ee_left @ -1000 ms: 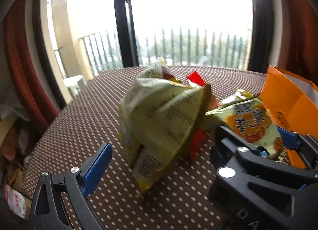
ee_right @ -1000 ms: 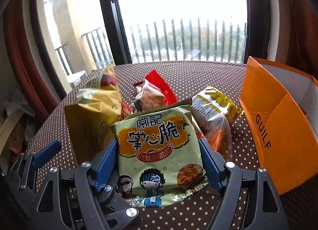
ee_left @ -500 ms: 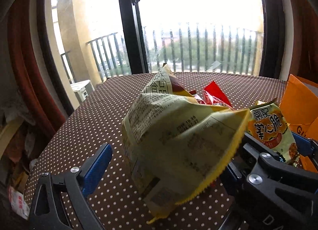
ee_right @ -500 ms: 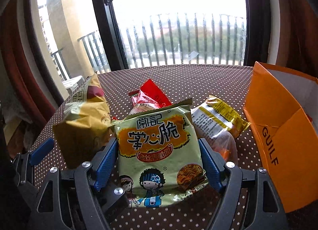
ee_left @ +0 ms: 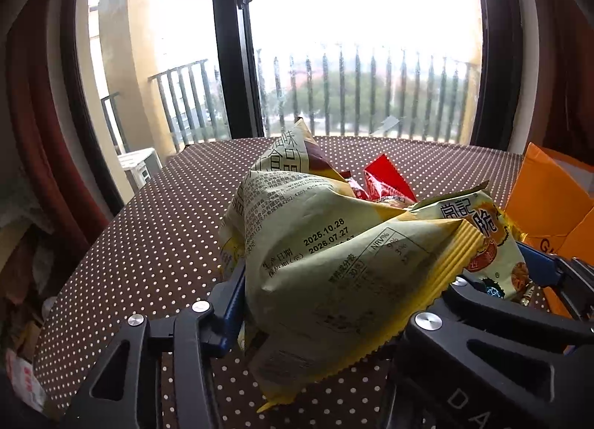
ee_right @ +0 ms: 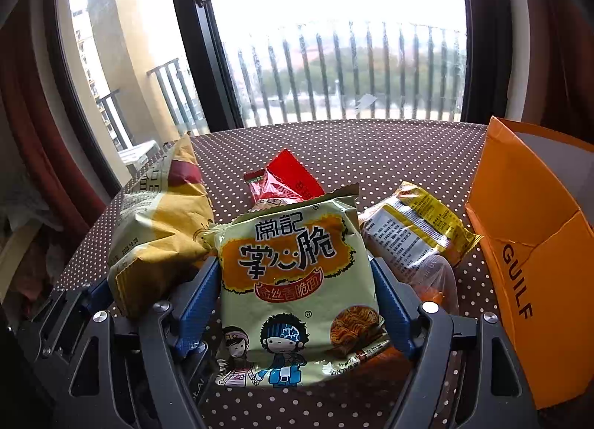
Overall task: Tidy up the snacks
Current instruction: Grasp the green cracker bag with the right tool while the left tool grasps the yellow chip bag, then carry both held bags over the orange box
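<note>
Snacks crowd the near part of the brown, white-dotted table [ee_right: 371, 147], and both grippers already have a packet. The right gripper [ee_right: 297, 303] has its jaws closed on the flanks of a pale green noodle-snack packet with an orange label and cartoon children [ee_right: 297, 280], which stands upright between the blue pads, its long axis running away from the camera. The left gripper [ee_left: 334, 303] has its jaws closing on a crumpled yellow-and-cream foil snack bag [ee_left: 319, 254]; the left pad touches the bag's side, and the right pad is hidden under the bag's crimped edge.

The orange paper carrier bag printed GUILF [ee_right: 527, 265] stands open at the right edge of the table, just beside the right gripper and farther from the left, so I judge the green packet the likelier first drop, moving rightward.

A red foil sachet [ee_right: 282, 180] and a clear-and-yellow noodle packet [ee_right: 412, 239] lie loose behind. The carrier bag's mouth is cut off by the frame, so its contents cannot be told.
</note>
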